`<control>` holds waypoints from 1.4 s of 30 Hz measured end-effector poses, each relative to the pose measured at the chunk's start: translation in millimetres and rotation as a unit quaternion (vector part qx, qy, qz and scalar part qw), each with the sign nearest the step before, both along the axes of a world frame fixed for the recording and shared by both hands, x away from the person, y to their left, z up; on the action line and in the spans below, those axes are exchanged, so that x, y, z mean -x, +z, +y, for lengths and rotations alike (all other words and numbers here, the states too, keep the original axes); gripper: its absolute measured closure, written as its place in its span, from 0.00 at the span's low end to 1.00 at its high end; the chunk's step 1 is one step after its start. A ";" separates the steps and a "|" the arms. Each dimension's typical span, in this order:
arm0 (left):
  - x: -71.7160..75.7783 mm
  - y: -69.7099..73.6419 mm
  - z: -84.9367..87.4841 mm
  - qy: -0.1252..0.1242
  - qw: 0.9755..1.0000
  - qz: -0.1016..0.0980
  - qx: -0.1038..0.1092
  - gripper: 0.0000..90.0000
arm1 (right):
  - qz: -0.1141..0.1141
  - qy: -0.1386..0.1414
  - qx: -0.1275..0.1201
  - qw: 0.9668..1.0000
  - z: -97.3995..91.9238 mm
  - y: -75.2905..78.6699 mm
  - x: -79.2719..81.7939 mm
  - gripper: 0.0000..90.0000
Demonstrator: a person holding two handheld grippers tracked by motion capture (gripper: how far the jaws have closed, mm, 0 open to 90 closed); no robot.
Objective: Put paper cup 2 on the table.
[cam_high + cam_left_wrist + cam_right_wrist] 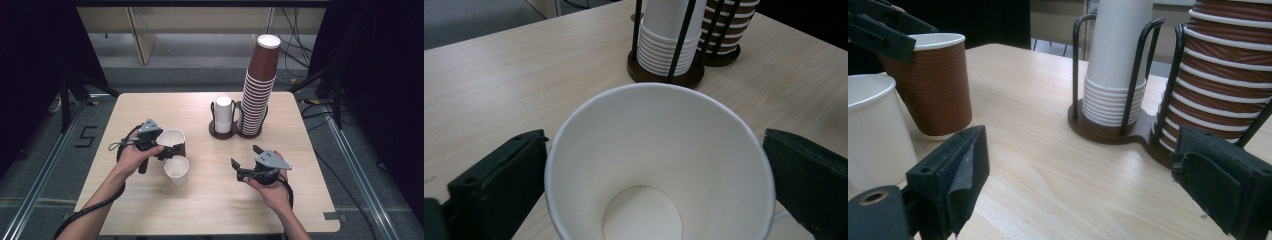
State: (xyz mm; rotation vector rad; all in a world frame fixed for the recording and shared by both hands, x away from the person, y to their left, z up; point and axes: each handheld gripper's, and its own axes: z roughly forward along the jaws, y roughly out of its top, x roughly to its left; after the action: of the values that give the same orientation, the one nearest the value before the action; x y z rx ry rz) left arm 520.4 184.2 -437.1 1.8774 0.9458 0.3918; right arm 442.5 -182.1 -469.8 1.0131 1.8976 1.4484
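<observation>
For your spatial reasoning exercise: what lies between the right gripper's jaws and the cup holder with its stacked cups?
Bare tabletop. The right gripper view shows open wood between the right gripper and the cup holder; the high view agrees.

2 paper cups are set on the left half of the desk [210,210]: the ribbed cup [172,140] behind, the plain cup [176,171] just before it and tilted. The ribbed cup is flanked by the jaws of the left hand-held gripper [170,150]. Behind the middle of the desk a cup holder [235,131] is placed, with a short cup stack [223,114] in its left ring and a tall cup stack [258,85] in its right. The right hand-held gripper [246,159] is held over the right half, before the holder.
</observation>
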 end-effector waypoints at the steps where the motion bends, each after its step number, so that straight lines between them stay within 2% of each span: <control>1: -0.3 0.5 0.6 -0.002 1.000 -0.003 0.004 0.00 | 0.000 0.000 0.000 1.000 0.2 0.2 -0.1 0.10; 5: 1.8 4.2 1.3 -0.007 1.000 -0.006 0.004 0.00 | -0.001 0.000 0.009 1.000 0.1 1.0 -0.1 0.10; 7: 3.0 6.2 1.3 -0.007 1.000 -0.010 -0.003 0.00 | -0.001 -0.002 0.010 1.000 0.3 1.1 -0.2 0.10; 13: 4.6 11.3 2.3 -0.007 1.000 -0.016 0.002 0.00 | -0.012 -0.004 0.016 1.000 0.3 1.8 -1.1 0.10; 17: 6.7 14.4 5.0 -0.006 1.000 -0.021 0.004 0.00 | -0.007 -0.005 0.013 1.000 0.2 1.9 -1.0 0.10; 20: 8.1 15.7 7.8 -0.006 1.000 -0.023 0.007 0.00 | -0.013 -0.002 0.018 1.000 -0.8 1.6 -1.8 0.10; 22: 11.5 17.7 12.2 -0.003 1.000 -0.026 0.010 0.00 | 0.005 -0.002 0.006 1.000 0.6 1.3 -0.2 0.10; 25: 15.9 19.1 18.1 -0.001 0.999 -0.031 0.013 0.00 | -0.003 -0.007 0.008 1.000 -0.2 0.6 -1.2 0.10; 26: 17.5 19.2 20.0 0.002 0.999 -0.031 0.018 0.00 | 0.008 -0.011 0.003 1.000 0.1 0.6 0.2 0.10; 28: 20.9 19.7 25.3 0.005 0.999 -0.034 0.019 0.00 | 0.014 -0.015 -0.001 1.000 0.2 0.1 1.4 0.10; 29: 22.2 19.4 28.3 0.004 0.999 -0.036 0.022 0.00 | -0.001 -0.006 0.007 1.000 -1.9 -0.5 -1.6 0.10; 33: 30.2 17.6 40.8 0.016 0.999 -0.039 0.027 0.00 | 0.002 -0.003 0.002 1.000 -4.3 -2.3 -2.1 0.10; 34: 32.5 17.0 44.4 0.020 0.999 -0.040 0.027 0.00 | 0.005 -0.010 0.012 1.000 -5.9 -1.9 -1.2 0.10; 35: 34.6 16.0 47.9 0.024 0.998 -0.041 0.031 0.00 | 0.008 -0.011 0.005 1.000 -6.0 -2.6 -0.9 0.10; 37: 38.5 13.1 55.0 0.029 0.998 -0.041 0.039 0.00 | 0.003 -0.017 0.012 1.000 -8.7 -3.1 -1.5 0.10; 39: 42.9 9.9 61.3 0.034 0.998 -0.040 0.040 0.00 | -0.002 -0.010 0.006 1.000 -9.9 -5.0 -3.2 0.10; 40: 45.0 8.0 63.9 0.038 0.998 -0.040 0.040 0.00 | 0.000 -0.021 0.016 1.000 -11.7 -4.5 -2.1 0.10; 42: 48.3 4.3 70.1 0.042 0.998 -0.040 0.041 0.00 | 0.001 -0.023 0.010 1.000 -12.2 -5.9 -1.9 0.10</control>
State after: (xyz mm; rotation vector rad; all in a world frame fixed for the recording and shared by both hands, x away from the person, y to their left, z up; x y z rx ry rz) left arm 472.1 254.3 -432.8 1.7402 0.9741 0.4682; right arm 444.4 -194.4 -475.7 1.0433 1.8739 1.3997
